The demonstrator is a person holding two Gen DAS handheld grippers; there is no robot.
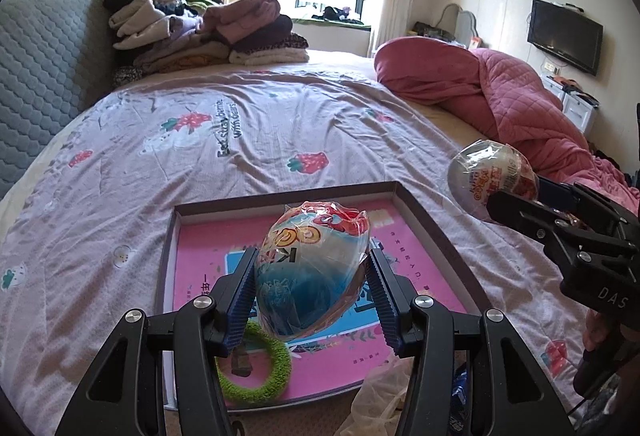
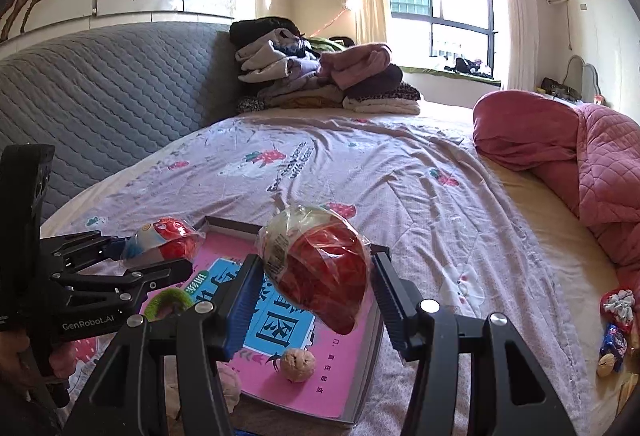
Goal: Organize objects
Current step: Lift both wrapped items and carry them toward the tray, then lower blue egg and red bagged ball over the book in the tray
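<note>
- Two grippers, each clamped on a plastic-wrapped egg-shaped toy.
- Left gripper: jaws narrow, gripping the blue-and-red wrapped egg above the shallow pink-lined box lid.
- Right gripper: holds the red-and-white wrapped egg over the lid's right edge.
- Green fuzzy ring and walnut lie inside the lid.
- Readable: "DAS", "GenRobot.AI".
</note>
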